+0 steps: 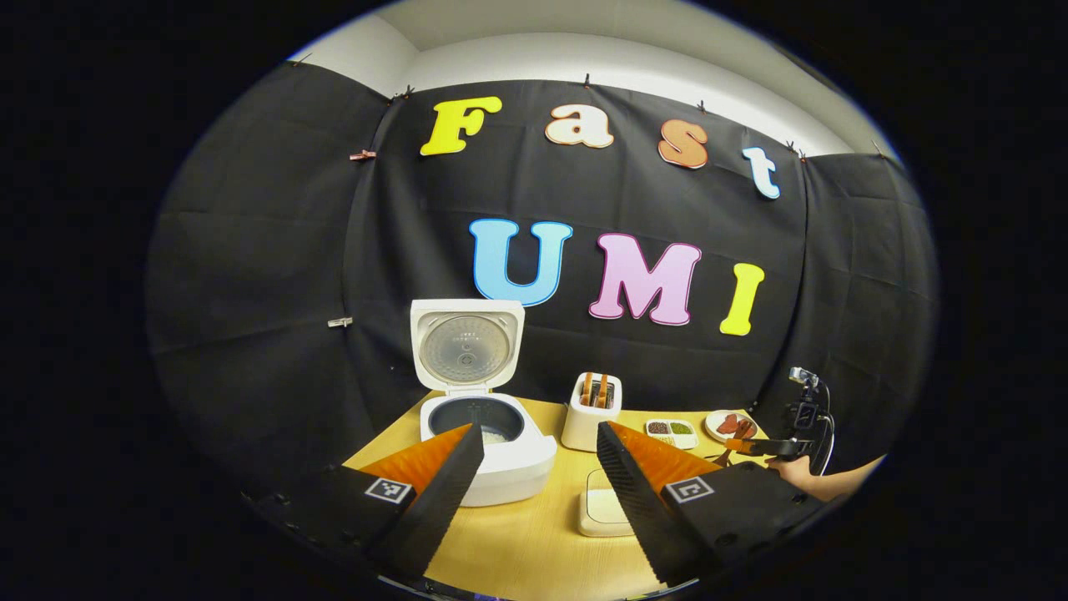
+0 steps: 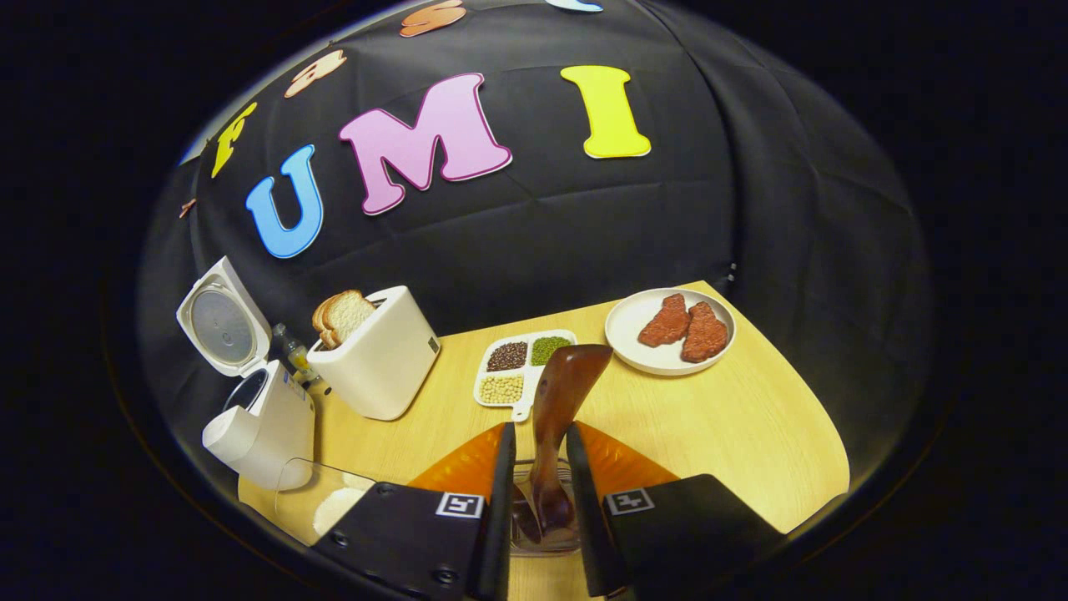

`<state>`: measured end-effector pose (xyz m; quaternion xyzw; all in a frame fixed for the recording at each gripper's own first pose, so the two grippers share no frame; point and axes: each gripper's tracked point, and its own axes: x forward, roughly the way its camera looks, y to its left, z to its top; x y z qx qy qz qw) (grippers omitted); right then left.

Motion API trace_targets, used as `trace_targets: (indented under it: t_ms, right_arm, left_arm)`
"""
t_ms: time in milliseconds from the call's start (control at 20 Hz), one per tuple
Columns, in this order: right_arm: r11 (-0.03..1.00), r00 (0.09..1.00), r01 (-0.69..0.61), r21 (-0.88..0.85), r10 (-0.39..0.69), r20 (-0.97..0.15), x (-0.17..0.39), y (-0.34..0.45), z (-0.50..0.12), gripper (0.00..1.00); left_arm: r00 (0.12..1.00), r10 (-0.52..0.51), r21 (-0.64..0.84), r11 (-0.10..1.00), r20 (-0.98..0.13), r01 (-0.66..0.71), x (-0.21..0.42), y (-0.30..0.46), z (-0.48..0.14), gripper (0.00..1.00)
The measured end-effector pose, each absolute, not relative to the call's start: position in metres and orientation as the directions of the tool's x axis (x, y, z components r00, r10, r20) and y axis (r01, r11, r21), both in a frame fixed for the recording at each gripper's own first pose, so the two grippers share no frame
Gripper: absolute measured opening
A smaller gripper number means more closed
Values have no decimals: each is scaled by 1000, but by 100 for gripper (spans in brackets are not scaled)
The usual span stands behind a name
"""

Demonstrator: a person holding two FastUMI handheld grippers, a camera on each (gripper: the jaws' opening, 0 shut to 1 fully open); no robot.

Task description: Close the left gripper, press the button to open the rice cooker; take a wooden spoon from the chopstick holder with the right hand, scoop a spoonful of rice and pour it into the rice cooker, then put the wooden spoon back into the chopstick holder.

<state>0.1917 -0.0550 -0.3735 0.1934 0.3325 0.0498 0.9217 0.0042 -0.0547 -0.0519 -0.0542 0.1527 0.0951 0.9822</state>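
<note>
Right tongs (image 2: 538,467), low centre of frame, grip the wooden spoon (image 2: 557,409) over the clear holder (image 2: 546,534). Left tongs (image 1: 538,467) wide apart, empty. Rice cooker (image 1: 488,451) open. Risk: spoon pivoting if gripped loosely.

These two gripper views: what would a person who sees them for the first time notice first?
Probably the rice cooker, which stands at the table's left with its lid raised upright. Next, the right gripper, shut on a wooden spoon that stands in a clear holder. Behind it, a plate carries two reddish pieces.
</note>
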Motion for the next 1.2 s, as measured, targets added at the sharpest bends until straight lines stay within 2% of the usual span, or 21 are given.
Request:
trace_targets:
  t_ms: [50, 150, 200, 250, 300, 400, 500, 550, 600, 900, 1200]
  right_arm:
    - [925, 774, 48, 376, 204, -599, 189, -61, -372, 31]
    - [935, 781, 59, 351, 176, -599, 180, -74, -362, 52]
    - [938, 787, 64, 341, 163, -595, 175, -79, -356, 54]
    - [940, 793, 67, 333, 152, -589, 169, -84, -347, 67]
    - [942, 800, 73, 327, 140, -583, 163, -89, -339, 63]
    - [941, 819, 88, 328, 119, -561, 151, -99, -318, 70]
    - [940, 837, 88, 330, 110, -536, 137, -104, -295, 72]
    - [944, 848, 77, 322, 108, -520, 131, -106, -284, 80]
    - [948, 856, 67, 312, 106, -506, 124, -108, -274, 83]
    - [957, 896, 73, 282, 61, -440, 83, -119, -213, 87]
    - [960, 920, 73, 271, 40, -389, 58, -130, -164, 86]
  left_arm:
    - [937, 165, -83, 977, -307, -199, 4, -53, -51, 94]
    - [949, 134, -109, 979, -285, -171, 4, -52, -46, 94]
    - [958, 115, -125, 980, -264, -152, 3, -53, -41, 94]
    - [965, 107, -133, 981, -240, -142, 2, -51, -36, 94]
    - [970, 97, -138, 982, -222, -130, 3, -47, -34, 93]
    - [977, 76, -140, 985, -200, -105, 5, -43, -30, 92]
    - [982, 59, -129, 988, -178, -83, 8, -35, -24, 91]
    - [984, 53, -123, 990, -170, -74, 10, -31, -21, 91]
    - [985, 48, -114, 991, -163, -67, 13, -26, -18, 92]
    - [996, 35, -27, 999, -82, -37, 46, 4, 19, 91]
    - [999, 20, -7, 1000, 26, -20, 118, 35, 72, 91]
